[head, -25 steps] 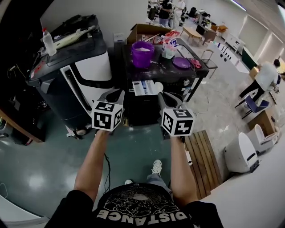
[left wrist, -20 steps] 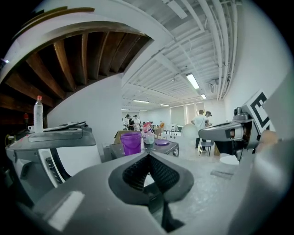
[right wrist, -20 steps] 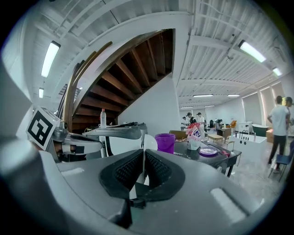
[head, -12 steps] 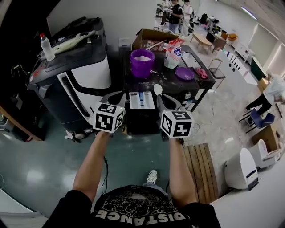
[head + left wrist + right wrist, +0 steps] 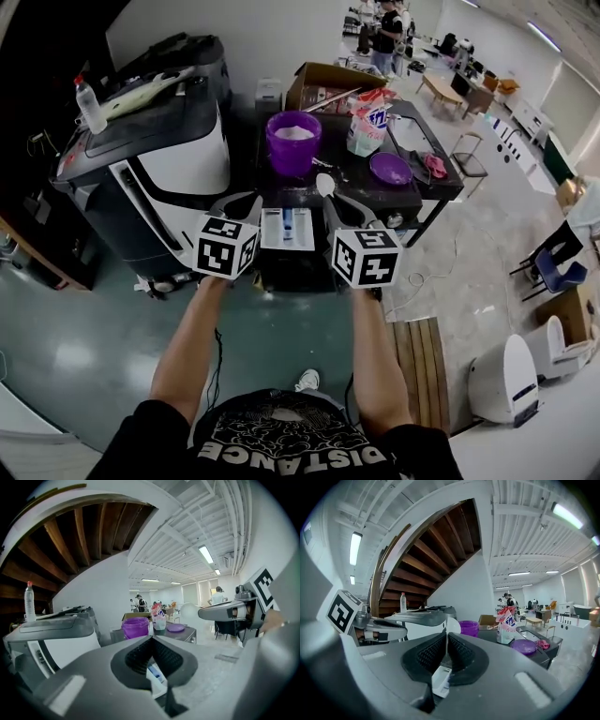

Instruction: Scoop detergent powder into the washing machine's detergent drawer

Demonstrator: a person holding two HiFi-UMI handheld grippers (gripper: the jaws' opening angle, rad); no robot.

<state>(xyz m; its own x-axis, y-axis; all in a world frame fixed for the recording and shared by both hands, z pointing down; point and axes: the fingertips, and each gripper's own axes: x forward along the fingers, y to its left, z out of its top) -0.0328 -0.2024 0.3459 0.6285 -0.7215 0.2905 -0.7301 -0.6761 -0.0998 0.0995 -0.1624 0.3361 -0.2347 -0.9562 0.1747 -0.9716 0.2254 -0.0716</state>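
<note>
A purple tub (image 5: 293, 141) of white detergent powder stands on the dark washing machine's top (image 5: 361, 192). Below the tub, the white detergent drawer (image 5: 286, 228) sticks out of the machine's front, pulled open. My right gripper (image 5: 330, 202) is shut on the handle of a white scoop (image 5: 325, 184), whose bowl points up just right of the drawer; the scoop (image 5: 452, 625) also shows in the right gripper view. My left gripper (image 5: 246, 199) hangs shut and empty just left of the drawer. In the left gripper view the drawer (image 5: 154, 674) lies behind the shut jaws.
A detergent bag (image 5: 367, 122), a purple lid (image 5: 390, 169) and a pink cloth (image 5: 435, 165) lie on the machine top. A cardboard box (image 5: 328, 82) sits behind. A grey and white appliance (image 5: 164, 141) with a bottle (image 5: 90, 105) stands left. A wooden pallet (image 5: 417, 370) lies right.
The person has stepped closer to the machine. Both grippers have moved forward and now flank the open drawer, the scoop still held in the right one.
</note>
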